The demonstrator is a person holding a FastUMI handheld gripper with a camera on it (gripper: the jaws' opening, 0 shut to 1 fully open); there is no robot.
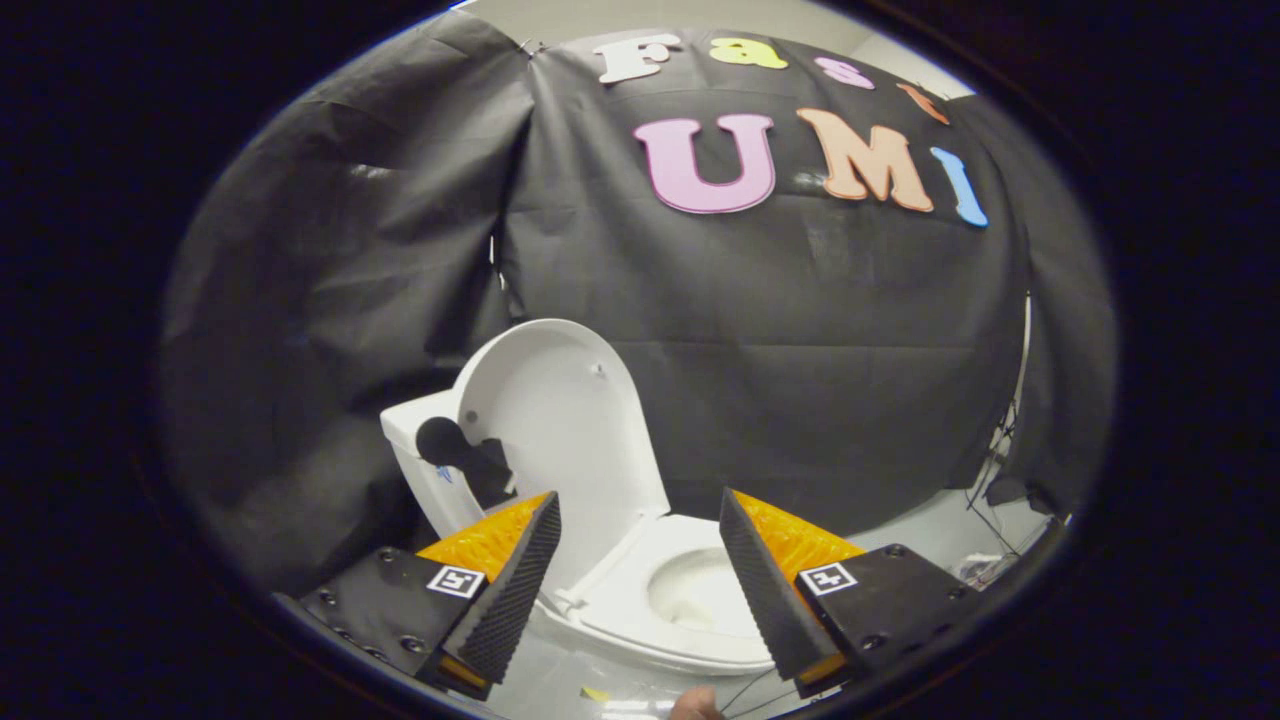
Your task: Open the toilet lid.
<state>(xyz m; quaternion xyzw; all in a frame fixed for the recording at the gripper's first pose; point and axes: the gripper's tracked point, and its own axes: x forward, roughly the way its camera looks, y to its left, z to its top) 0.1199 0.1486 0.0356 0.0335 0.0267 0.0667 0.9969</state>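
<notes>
Gripper [640, 520] fingers spread apart, holding nothing. One toilet [690, 600] stands just beyond them; its one lid [560, 420] is raised upright against the tank [420, 440], bowl rim unobstructed.

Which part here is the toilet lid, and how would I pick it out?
Find the white toilet against the black cloth wall. The lid is the rounded white panel standing upright behind the bowl, beyond the open, empty claw. Unlike the flat seat, it stands raised.
</notes>
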